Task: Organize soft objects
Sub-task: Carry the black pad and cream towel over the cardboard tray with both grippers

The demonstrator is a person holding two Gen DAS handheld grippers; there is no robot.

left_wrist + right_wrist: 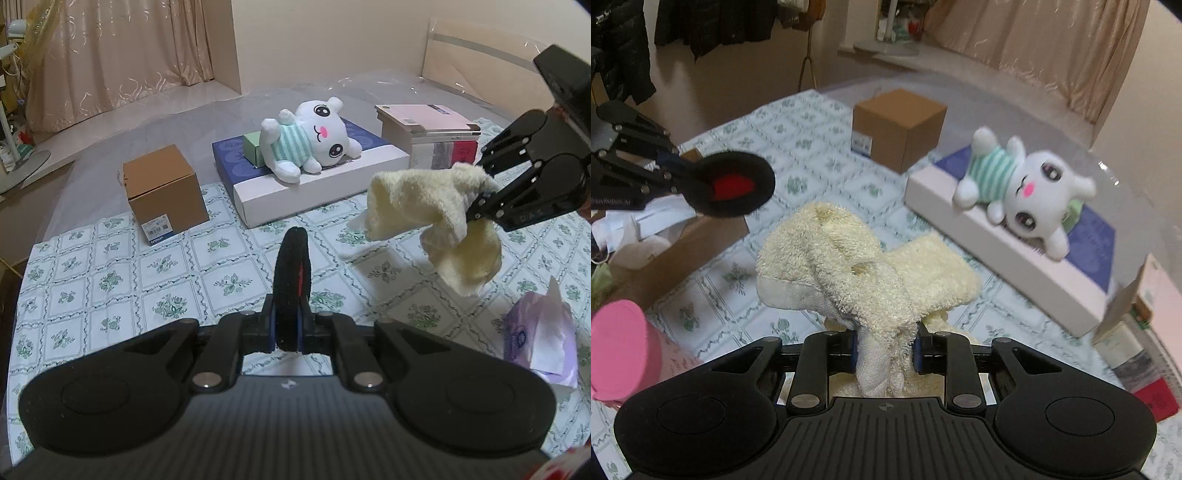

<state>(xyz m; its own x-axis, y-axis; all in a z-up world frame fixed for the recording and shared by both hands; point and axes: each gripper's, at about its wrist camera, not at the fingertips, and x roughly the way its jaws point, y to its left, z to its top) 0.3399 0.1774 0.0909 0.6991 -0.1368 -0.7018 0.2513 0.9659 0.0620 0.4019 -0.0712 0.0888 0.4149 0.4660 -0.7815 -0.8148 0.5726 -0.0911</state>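
Observation:
My left gripper (287,334) is shut on a black round soft pad with a red centre (291,280), held edge-on above the patterned cloth; the pad also shows in the right wrist view (733,188). My right gripper (884,350) is shut on a cream towel (857,266), lifted above the table; the towel shows in the left wrist view (436,218) at the right. A white plush toy in a green striped shirt (314,140) lies on a flat blue-topped box (321,184); it also shows in the right wrist view (1023,192).
A brown cardboard cube (164,192) stands at the left. A stack of books (432,133) lies behind right. A purple tissue pack (539,332) lies near right. An open cardboard box (676,251) with white items and a pink cylinder (624,332) sit at the left.

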